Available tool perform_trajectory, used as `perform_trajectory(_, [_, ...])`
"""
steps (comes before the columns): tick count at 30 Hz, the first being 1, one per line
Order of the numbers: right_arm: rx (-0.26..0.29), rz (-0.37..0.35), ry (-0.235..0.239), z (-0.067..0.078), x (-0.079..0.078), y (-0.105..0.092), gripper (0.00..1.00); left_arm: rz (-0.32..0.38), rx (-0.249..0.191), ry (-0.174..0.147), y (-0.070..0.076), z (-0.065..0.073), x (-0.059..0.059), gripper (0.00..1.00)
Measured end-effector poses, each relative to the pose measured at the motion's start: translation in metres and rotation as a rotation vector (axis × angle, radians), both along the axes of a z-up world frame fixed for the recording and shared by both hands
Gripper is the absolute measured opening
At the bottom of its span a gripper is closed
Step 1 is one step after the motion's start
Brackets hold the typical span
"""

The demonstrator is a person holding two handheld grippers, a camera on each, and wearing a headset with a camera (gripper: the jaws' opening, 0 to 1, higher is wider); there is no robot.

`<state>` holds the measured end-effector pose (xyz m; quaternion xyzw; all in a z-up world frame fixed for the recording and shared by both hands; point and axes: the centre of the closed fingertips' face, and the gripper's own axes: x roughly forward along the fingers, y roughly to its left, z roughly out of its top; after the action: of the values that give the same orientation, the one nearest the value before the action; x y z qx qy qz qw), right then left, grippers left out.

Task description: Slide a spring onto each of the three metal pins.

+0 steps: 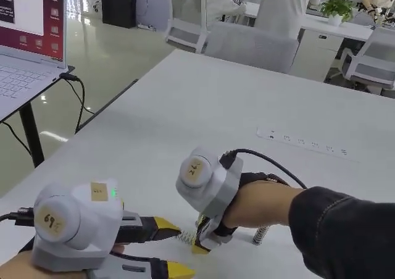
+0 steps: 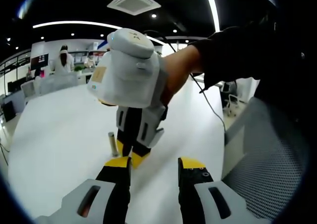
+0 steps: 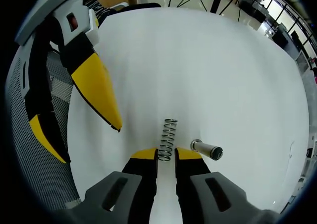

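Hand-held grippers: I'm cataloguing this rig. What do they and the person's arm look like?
Both the left hand-held gripper and right hand-held gripper have white rounded housings, tan handwritten stickers, black jaws tipped yellow. A black cable leaves the right one. The sleeve is dark.

I see bright, even light from ceiling strips (image 2: 212, 6); desk (image 1: 216, 106) nearly blown white, shadows soft. Glare on floor (image 1: 105, 50). Gripper views bend hard twd edges.

A silvery coil spring (image 3: 168, 135) juts forward from between the right claw's (image 3: 167, 154) tips, a short metal pin (image 3: 207, 149) just beside them.
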<state>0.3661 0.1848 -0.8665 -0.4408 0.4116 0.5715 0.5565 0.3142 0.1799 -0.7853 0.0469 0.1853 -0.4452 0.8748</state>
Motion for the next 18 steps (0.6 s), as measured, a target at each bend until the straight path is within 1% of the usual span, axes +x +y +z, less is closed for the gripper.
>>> perform_trajectory(2, [-0.009, 0.002, -0.004, -0.0005, 0.0, -0.0014, 0.08, 0.0, 0.0, 0.001, -0.0002, -0.0002, -0.0001, 0.31])
perform_trajectory(10, [-0.016, -0.009, -0.001, -0.0009, 0.0001, -0.0018, 0.08, -0.003, 0.002, 0.007, -0.0009, -0.0024, -0.0002, 0.31])
perform_trajectory(18, [-0.028, -0.02, -0.01, -0.0014, -0.0004, -0.0014, 0.08, -0.004, 0.003, 0.008, -0.0015, -0.0029, 0.0, 0.31])
